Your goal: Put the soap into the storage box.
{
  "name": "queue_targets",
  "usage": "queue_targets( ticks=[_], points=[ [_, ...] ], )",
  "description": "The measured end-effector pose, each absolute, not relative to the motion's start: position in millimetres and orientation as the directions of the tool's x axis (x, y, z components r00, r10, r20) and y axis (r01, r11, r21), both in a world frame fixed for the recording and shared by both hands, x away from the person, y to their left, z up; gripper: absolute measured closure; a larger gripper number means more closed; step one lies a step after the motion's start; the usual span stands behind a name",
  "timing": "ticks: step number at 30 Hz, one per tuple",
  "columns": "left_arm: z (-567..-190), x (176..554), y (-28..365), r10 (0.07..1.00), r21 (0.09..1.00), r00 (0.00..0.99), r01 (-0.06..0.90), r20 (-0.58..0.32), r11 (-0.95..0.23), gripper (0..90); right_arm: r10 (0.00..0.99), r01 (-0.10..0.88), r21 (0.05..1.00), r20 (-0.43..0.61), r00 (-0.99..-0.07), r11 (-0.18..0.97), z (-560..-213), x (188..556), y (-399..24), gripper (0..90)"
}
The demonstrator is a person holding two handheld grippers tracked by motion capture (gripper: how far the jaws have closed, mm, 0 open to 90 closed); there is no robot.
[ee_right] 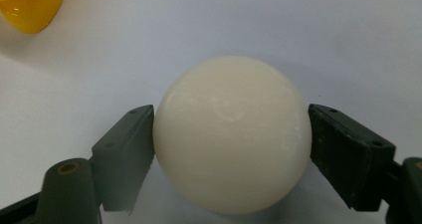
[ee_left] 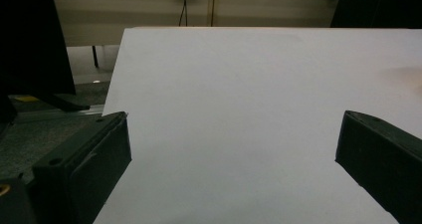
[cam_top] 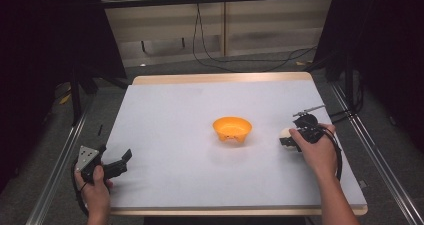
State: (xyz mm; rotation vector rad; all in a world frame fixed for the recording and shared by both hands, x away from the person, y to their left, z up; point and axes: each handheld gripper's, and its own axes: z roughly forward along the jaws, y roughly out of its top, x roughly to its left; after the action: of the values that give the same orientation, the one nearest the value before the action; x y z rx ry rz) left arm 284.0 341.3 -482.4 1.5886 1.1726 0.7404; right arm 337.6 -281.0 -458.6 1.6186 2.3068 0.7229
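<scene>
Two jaws of your right gripper [ee_right: 231,134] press white ball [ee_right: 231,134] from both sides, holding it. Ball sits on white table [cam_top: 175,115], just right of orange bowl [cam_top: 232,128]. Your left gripper [ee_left: 234,154] rests near table's front left corner, jaws wide, nothing between. Ball is round and smooth. Squeeze off centre or loosen grip, and ball could pop out and roll off table.

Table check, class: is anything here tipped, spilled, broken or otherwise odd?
Nothing stands out. The orange bowl sits upright mid-table, nothing spilled around it. The right gripper is closed on a whole white ball; the left gripper is open over bare table.
</scene>
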Motion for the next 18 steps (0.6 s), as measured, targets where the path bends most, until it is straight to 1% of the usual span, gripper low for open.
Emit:
queue_targets(
  ticks=[18],
  points=[
    [-482.3,284.4,341.1,0.933,0.941,0.351,0.336,-0.080,-0.046,0.9,0.925,0.812,0.514,0.088,-0.369,0.275,-465.0,339.8,-280.9,23.5]
  ],
)
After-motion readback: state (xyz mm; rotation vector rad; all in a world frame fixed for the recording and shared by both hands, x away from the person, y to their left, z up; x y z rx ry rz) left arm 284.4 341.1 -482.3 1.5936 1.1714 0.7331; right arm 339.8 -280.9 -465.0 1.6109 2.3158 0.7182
